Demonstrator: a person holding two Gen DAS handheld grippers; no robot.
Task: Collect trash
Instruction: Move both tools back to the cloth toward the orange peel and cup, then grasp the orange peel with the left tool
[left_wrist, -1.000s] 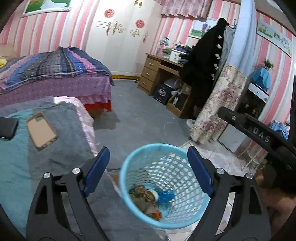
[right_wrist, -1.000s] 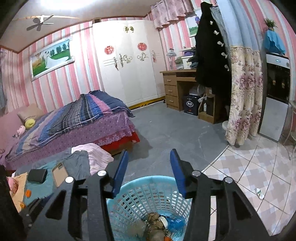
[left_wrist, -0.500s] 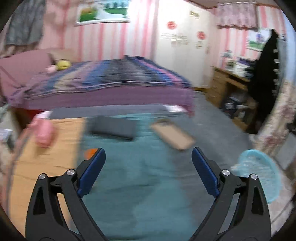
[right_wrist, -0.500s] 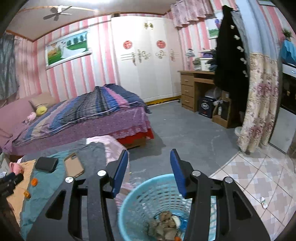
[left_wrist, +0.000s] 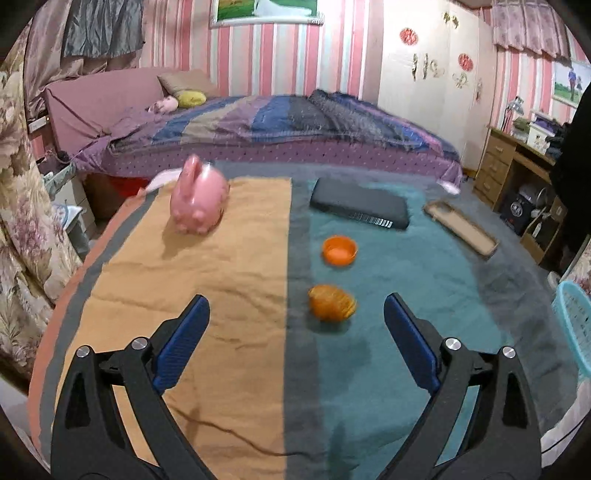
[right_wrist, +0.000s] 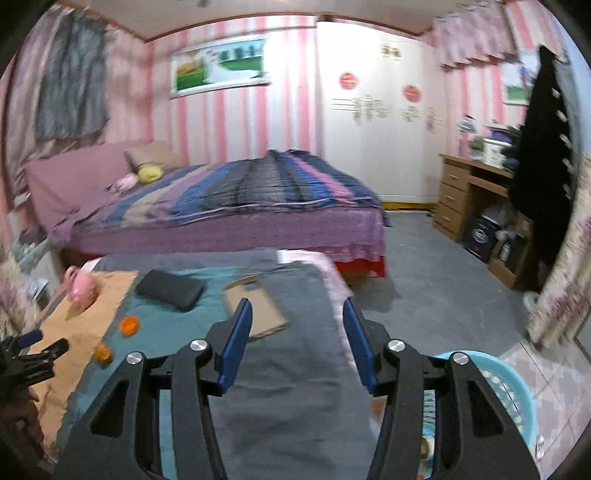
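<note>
My left gripper (left_wrist: 295, 321) is open and empty above the cloth-covered table (left_wrist: 406, 295). An orange crumpled piece of trash (left_wrist: 331, 302) lies just ahead of it, between the fingertips. An orange cap (left_wrist: 339, 251) lies a little farther off. Both also show in the right wrist view, the trash (right_wrist: 102, 352) and the cap (right_wrist: 129, 325). My right gripper (right_wrist: 297, 328) is open and empty over the grey part of the table. The light blue trash basket (right_wrist: 513, 391) stands on the floor at the lower right and at the right edge of the left view (left_wrist: 574, 317).
A pink piggy bank (left_wrist: 199, 197), a black wallet (left_wrist: 360, 206) and a tan phone case (left_wrist: 461, 227) lie on the table. A bed (right_wrist: 221, 206) stands behind it. A wooden desk (right_wrist: 476, 199) and a floral curtain (right_wrist: 561, 280) are to the right.
My left gripper has swung left from above the basket to over the table, facing the orange trash. My right gripper has also turned left, away from the basket. Both stay open.
</note>
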